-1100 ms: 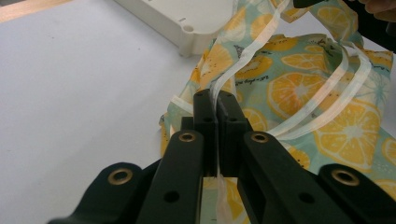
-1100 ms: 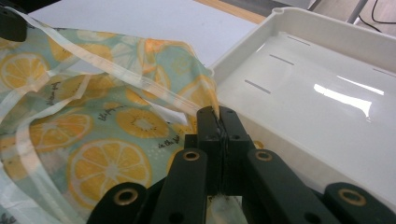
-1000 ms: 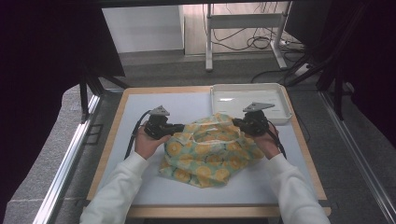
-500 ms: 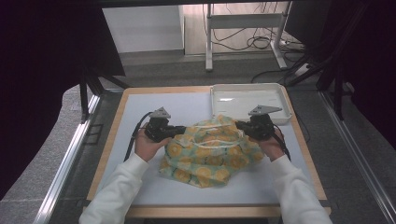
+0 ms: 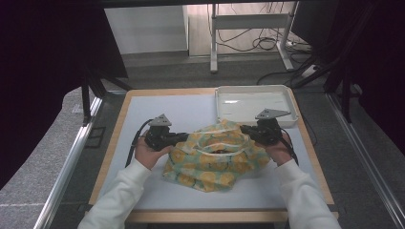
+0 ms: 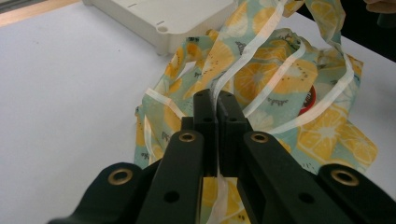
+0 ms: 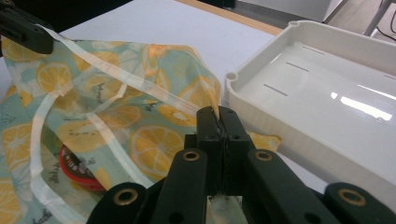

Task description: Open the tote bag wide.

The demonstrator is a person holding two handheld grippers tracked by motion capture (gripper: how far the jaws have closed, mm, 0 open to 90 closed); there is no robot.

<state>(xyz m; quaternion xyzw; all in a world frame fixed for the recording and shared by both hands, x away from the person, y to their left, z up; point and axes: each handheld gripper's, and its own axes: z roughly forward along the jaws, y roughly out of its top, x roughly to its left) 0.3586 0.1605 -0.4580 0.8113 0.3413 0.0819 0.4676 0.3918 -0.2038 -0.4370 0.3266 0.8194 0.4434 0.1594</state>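
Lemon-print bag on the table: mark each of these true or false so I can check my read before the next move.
1. Both claws are shut on the lemon-print bag: left claw, right claw. True.
2. The bag sits inside the white tray. False: it lies on the table, in front of the tray.
3. A red round thing shows inside the bag. True.
4. The tray holds fruit. False: it is empty.

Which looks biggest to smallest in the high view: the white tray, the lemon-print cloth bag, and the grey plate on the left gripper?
1. lemon-print cloth bag, close with the tray
2. white tray
3. grey plate on the left gripper
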